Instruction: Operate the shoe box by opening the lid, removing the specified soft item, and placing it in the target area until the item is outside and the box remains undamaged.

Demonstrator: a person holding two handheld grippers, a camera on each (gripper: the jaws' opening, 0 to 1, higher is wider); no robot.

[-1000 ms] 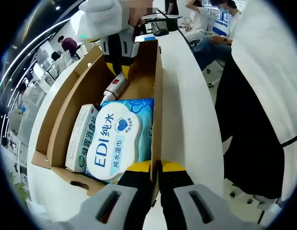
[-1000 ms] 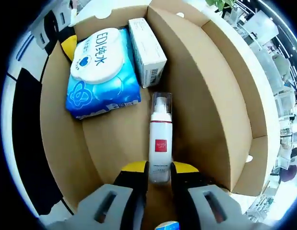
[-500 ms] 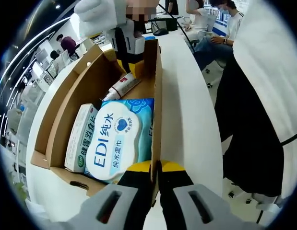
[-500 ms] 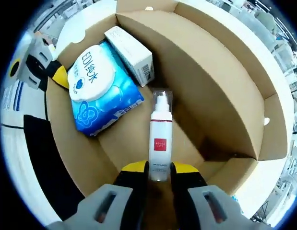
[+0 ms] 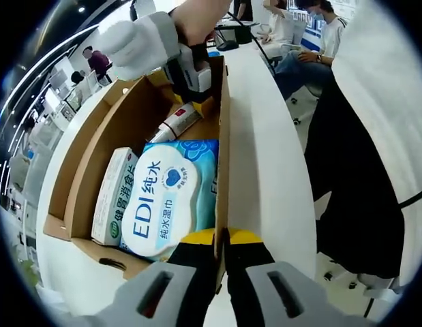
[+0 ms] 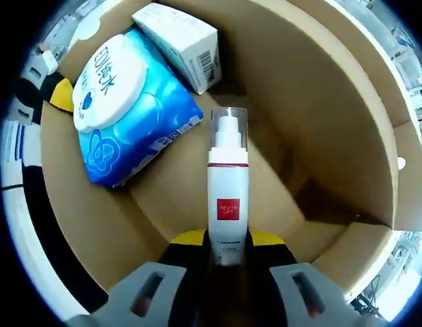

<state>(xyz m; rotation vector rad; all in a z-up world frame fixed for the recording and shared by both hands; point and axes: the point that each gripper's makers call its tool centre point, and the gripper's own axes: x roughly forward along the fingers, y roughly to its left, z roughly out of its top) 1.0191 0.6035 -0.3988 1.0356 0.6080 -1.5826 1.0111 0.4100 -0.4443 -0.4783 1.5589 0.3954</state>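
- The shoe box (image 5: 95, 136) is seen with its lid already open, its near wall pinched by the left gripper (image 5: 221, 240).
- A pump bottle (image 6: 228, 197) is clamped by the right gripper (image 6: 228, 240), raised above the box floor.
- The soft wipes pack (image 5: 166, 197), judged the item to remove, lies inside beside a carton (image 5: 115, 194); removal and placement remain.

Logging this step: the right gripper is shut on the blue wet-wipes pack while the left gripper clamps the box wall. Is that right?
Not quite. The right gripper is shut on the pump bottle, as the right gripper view shows; the wet-wipes pack lies untouched in the box. The left gripper does clamp the box wall.
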